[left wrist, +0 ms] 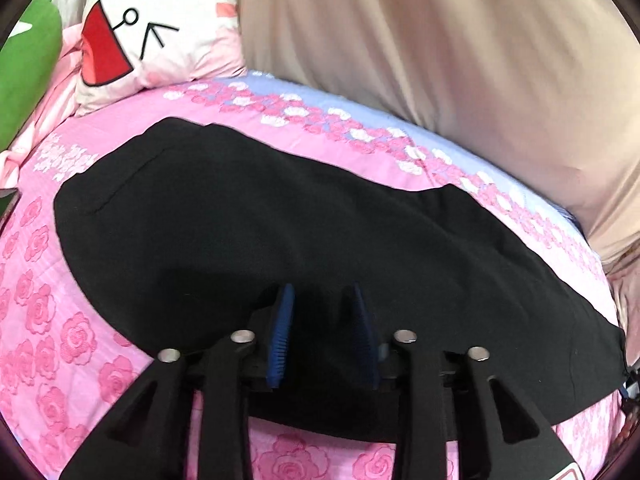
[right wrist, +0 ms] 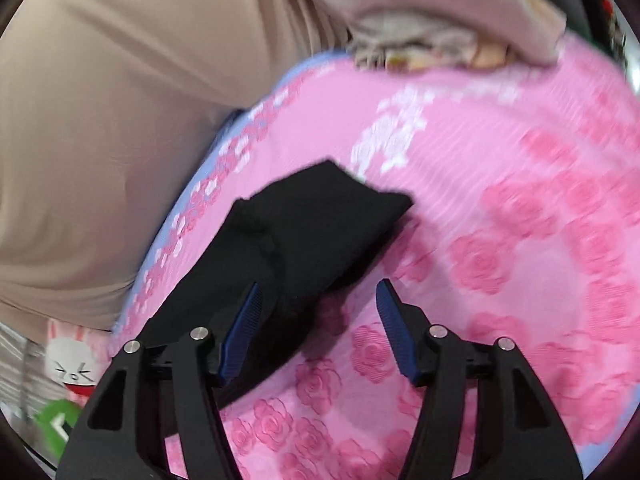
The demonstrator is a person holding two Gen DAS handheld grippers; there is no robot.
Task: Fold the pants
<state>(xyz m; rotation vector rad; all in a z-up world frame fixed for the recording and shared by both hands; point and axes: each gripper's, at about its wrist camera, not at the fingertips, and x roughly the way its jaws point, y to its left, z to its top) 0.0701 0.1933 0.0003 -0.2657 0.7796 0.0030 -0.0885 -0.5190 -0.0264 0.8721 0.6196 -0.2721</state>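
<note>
Black pants (left wrist: 260,220) lie flat across a pink rose-patterned bed cover (left wrist: 52,300), waist end at the left, legs running right. My left gripper (left wrist: 322,300) is open, hovering over the near edge of the pants with nothing between its blue pads. In the right wrist view the leg end of the pants (right wrist: 316,224) lies on the cover (right wrist: 500,220). My right gripper (right wrist: 318,292) is open wide above that leg end, its left finger over the cloth, its right finger over the cover.
A beige curtain (left wrist: 440,60) hangs along the far side of the bed. A cartoon-face pillow (left wrist: 156,24) and a green cushion (left wrist: 28,60) sit at the far left. Crumpled beige bedding (right wrist: 432,32) lies at the far end in the right wrist view.
</note>
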